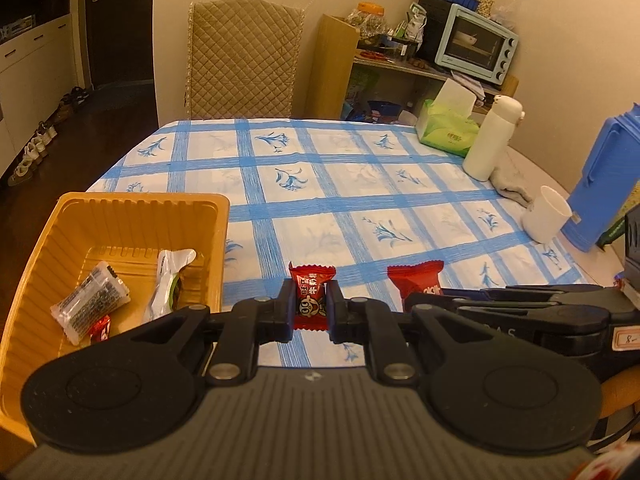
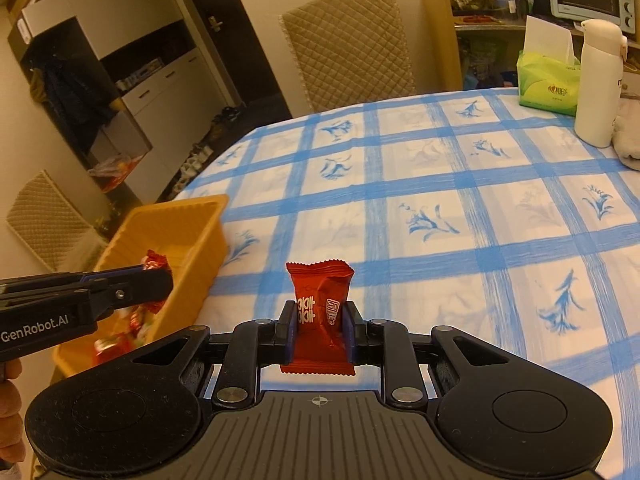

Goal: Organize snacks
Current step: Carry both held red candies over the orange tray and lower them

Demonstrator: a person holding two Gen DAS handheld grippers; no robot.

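Gripping one red sweet each, two hand-held grippers are hovering side by side over a table covered with a blue-and-white checked cloth (image 1: 360, 184). The left gripper (image 1: 312, 304) is pinching a small red candy (image 1: 311, 292) with a cartoon face on its wrapper, holding it upright between clenched fingers (image 1: 286, 312). The right gripper (image 2: 319, 328) is squeezing a larger red snack packet (image 2: 320, 300) with white lettering, also upright, its crimped top edge sticking up above the fingers (image 2: 286, 328).

Sitting at the left edge of the table, just beside the left gripper, is an orange plastic tray (image 1: 132, 216) with ribbed walls. Lying inside it are a clear packet with dark print (image 1: 90, 300), a white packet with a green patch (image 1: 168, 280) and a small red candy piece (image 1: 100, 328). Seen from the right wrist camera, the left gripper is reaching in from the left, just above the tray's near end.

Standing well apart along the far right side of the table are a green tissue pack (image 1: 448, 132), a white bottle (image 1: 490, 140), a white cup (image 1: 546, 220) and a blue container (image 1: 604, 176). Behind the table, a quilted beige chair (image 1: 240, 56) is backing onto the wall, and a pale blue toaster oven (image 1: 476, 42) is sitting on a cluttered shelf.
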